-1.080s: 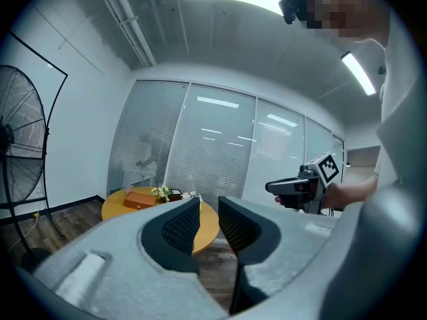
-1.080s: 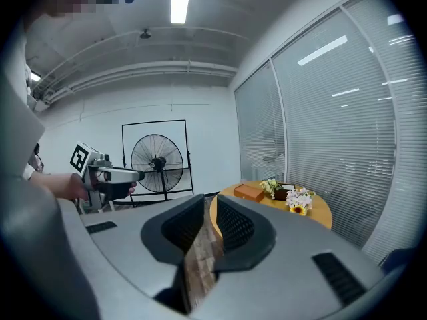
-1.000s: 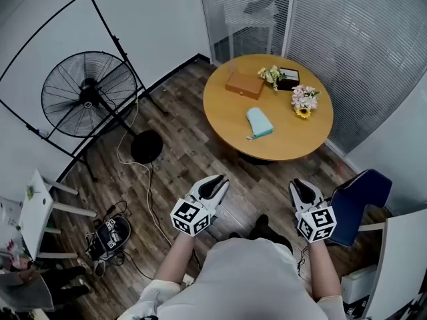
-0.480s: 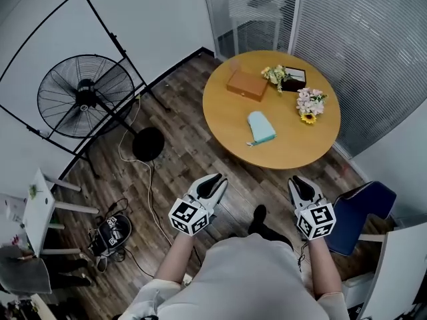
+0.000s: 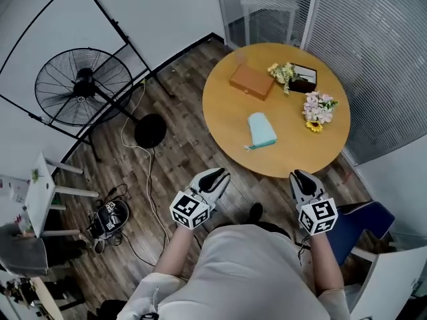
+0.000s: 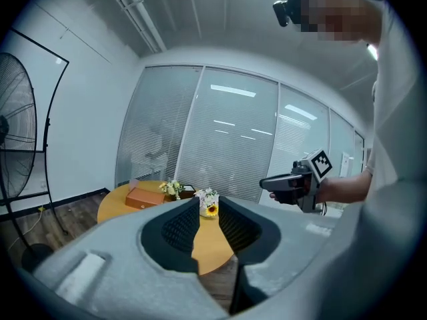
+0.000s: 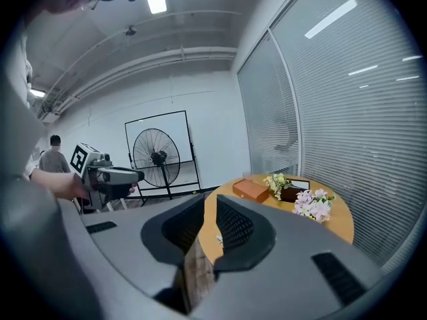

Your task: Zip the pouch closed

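Well beyond left claw [image 5: 220, 174], right claw [image 5: 299, 175]: pouch [image 5: 261, 130].

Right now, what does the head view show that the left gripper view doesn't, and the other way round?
Only the head view: the teal pouch lying on the round table, and the blue chair. Only the left gripper view: the gap inside the left gripper, jaws apart with nothing between them, and the ceiling. Both: the table, the brown box, the flowers and the right gripper.

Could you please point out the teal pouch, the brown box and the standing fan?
teal pouch [image 5: 261, 130], head view, middle of body
brown box [image 5: 251, 82], head view, lid centre
standing fan [image 5: 83, 80], head view, motor hub
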`<state>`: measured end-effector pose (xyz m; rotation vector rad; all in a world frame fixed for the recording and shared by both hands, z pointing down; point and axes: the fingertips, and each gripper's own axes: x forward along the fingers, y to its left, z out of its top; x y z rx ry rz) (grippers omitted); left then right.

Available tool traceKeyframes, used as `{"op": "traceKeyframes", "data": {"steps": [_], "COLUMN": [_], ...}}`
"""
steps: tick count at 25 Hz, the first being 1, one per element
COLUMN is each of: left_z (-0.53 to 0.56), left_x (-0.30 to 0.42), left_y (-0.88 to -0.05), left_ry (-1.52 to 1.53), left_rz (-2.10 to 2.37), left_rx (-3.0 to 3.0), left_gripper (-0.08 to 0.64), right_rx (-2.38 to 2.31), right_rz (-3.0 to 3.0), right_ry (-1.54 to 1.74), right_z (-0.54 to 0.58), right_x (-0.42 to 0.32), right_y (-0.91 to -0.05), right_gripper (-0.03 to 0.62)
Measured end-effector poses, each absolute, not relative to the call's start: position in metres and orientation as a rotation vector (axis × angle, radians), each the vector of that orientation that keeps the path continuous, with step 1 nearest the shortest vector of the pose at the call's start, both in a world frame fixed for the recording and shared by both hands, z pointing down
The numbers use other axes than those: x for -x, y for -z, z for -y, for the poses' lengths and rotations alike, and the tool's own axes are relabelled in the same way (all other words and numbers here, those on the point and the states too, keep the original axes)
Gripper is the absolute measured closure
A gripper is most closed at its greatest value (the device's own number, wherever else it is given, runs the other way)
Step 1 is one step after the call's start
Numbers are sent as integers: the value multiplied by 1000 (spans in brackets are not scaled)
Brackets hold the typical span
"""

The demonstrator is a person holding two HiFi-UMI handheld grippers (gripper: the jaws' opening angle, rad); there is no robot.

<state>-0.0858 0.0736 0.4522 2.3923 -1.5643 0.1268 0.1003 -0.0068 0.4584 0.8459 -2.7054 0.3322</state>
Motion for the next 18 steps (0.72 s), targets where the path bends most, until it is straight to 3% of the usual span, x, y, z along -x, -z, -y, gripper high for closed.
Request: {"op": "traceKeyframes", "data": {"steps": [18], "left_z": [-8], "left_x": [86], "left_y": [-492], "left_ry": [-244], "left_rz": [1528], "left_rx": [-2308], "left_gripper": [472], "right_rx": [-736], "right_rz": [2675], "right_ry": [-445], "right_z": [75], "right_x": [-78], "right_y": [-502], "right_gripper": [534]}}
